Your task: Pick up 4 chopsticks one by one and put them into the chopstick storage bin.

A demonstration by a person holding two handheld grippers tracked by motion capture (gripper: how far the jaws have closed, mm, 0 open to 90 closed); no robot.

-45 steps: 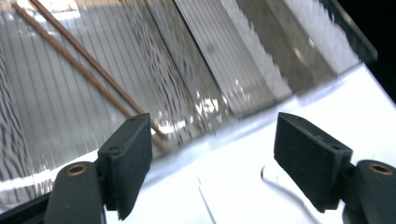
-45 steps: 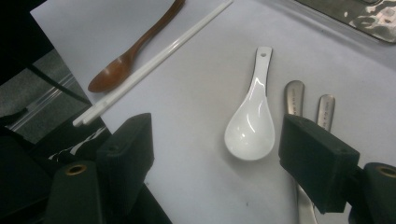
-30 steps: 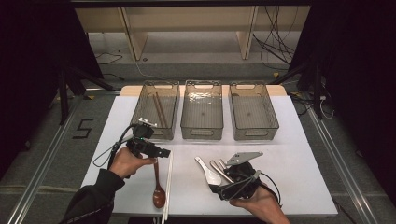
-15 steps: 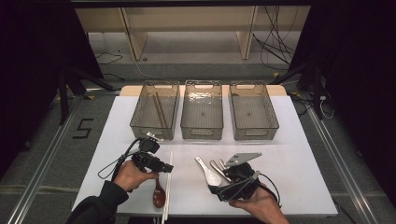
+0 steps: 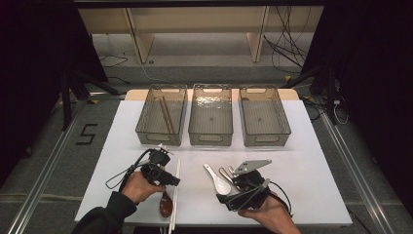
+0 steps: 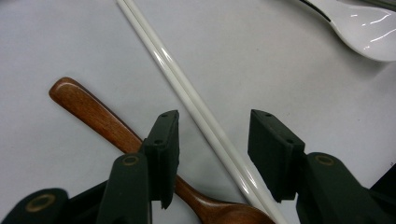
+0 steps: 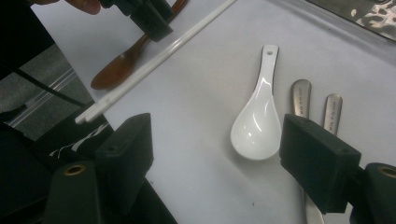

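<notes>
In the left gripper view the left tongs [image 6: 212, 144] stand half spread and have just been closing. The white chopsticks [image 6: 187, 91] run between the two jaws, from the top of the frame down to the lower right. The pads do not press on them yet: there is a gap on both sides, smaller on the right. The wooden spoon [image 6: 93, 114] lies at the left, its handle end in the middle left of the frame. It passes under the left jaw and goes on to the bottom centre, where its bowl begins and comes just beside the chopsticks. All of this lies on the white desk [image 6: 70, 37].

In the high view the left tongs [image 5: 168, 178] are at the lower left of the desk, over the chopsticks [image 5: 175, 187]. They point to the right and a little down. The left hand [image 5: 139, 186] holds them from the left, and the dark sleeve enters from the bottom edge. The spoon bowl [image 5: 166, 205] shows just below the hand.

The right tongs [image 7: 215, 154] are spread wide and hold nothing. In the right gripper view a white spoon [image 7: 258, 116] lies between and beyond the jaws, and two metal handles [image 7: 301, 100] are to its right. In the high view the right tongs [image 5: 234, 199] rest at the lower centre, with the right hand [image 5: 268, 214] behind them.

Three bins [image 5: 210, 139] stand in a row at the far side of the desk.
</notes>
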